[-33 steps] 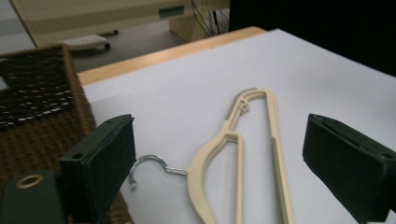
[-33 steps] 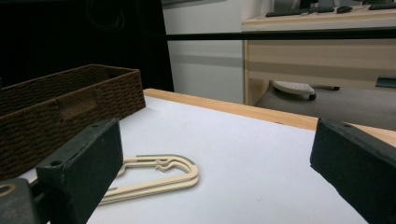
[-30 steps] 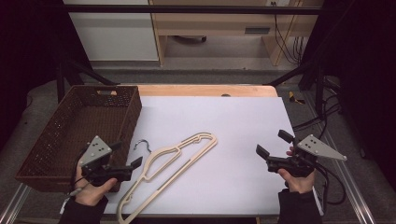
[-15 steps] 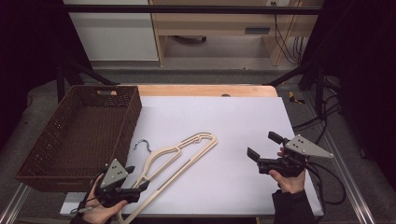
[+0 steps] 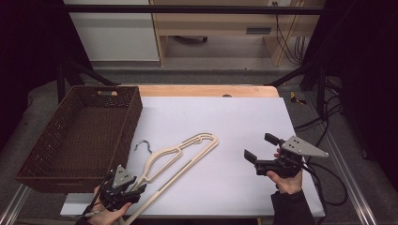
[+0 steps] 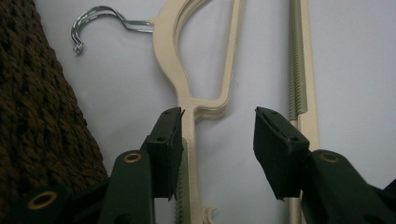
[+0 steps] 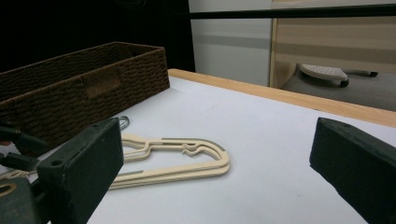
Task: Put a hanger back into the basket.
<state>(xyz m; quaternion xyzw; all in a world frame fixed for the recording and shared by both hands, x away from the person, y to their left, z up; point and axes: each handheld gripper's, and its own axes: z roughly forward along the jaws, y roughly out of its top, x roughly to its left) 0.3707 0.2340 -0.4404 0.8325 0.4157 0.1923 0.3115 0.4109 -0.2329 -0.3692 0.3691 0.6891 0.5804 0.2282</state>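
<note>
Cream plastic hanger (image 5: 176, 157) lies flat on the white table (image 5: 234, 122), near edge on the left, just beside the brown wicker basket (image 5: 77, 131). Left gripper (image 6: 217, 126) is down over the hanger's near end, jaws about half open and just been closing. One shoulder arm sits against the left pad; the right pad looks clear of it, with the straight ribbed bar just outside that pad. Not gripped yet, as far as I can tell.

To do this step well: finish closing squarely on the one arm, keep the bar out of the jaws, grip low so the thin plastic doesn't twist or slide out, and lift level, since the far end will want to swing. Watch the basket wall beside the left jaw.

Right gripper (image 5: 261, 152) hangs above the table on the right, jaws wide apart, holding nothing, well apart from the hanger.

Hanger look: looks like two or more stacked, thin flat cream frame, notched shoulders, grey-green ribbed grip strips, and farther off a chrome wire hook (image 6: 100, 23) pointing toward the basket. Looks light and a bit flexible.
</note>
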